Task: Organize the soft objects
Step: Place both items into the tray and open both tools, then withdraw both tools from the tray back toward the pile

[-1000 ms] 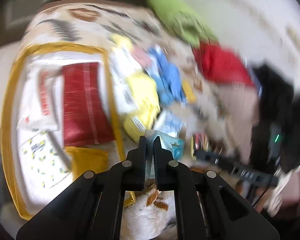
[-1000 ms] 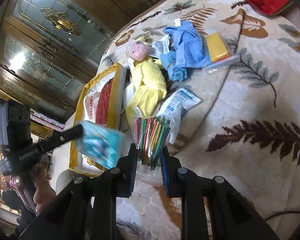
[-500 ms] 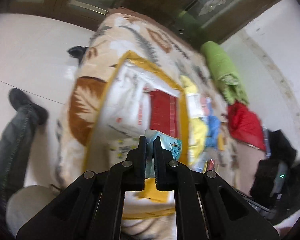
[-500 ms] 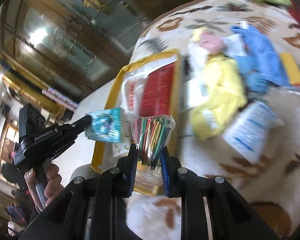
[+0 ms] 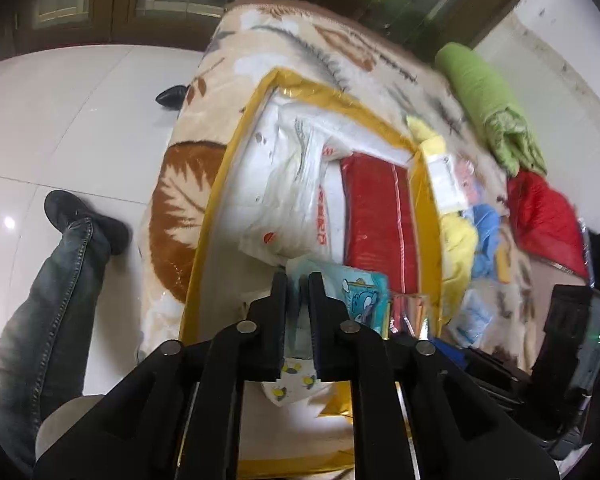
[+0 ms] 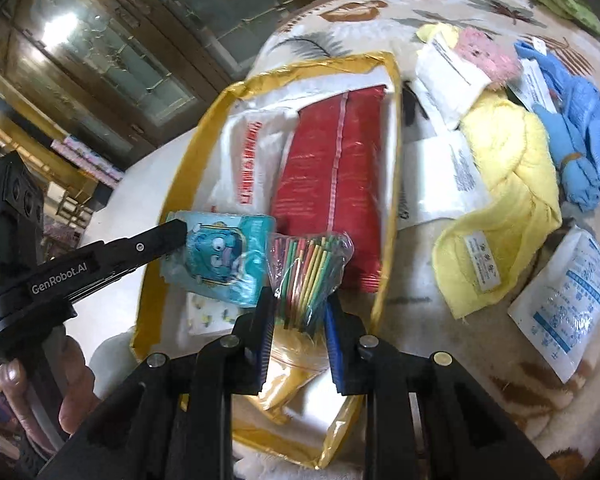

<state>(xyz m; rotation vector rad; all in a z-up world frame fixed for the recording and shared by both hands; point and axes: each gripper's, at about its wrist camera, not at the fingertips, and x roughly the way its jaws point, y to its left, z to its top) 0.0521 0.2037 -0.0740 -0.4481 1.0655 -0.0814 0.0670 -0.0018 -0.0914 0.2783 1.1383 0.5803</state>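
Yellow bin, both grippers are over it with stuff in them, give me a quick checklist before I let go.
1. Left gripper has the blue packet between its fingers, jaws just easing open: ok.
2. Right gripper has the bag of sticks between its fingers, jaws just easing open: ok.
3. Both loads over the yellow bin, not the blanket: ok.
4. Free spot below: cannot tell; red pack and white packs fill much of it.
5. Loads clear of each other: cannot tell; they overlap in the right wrist view.
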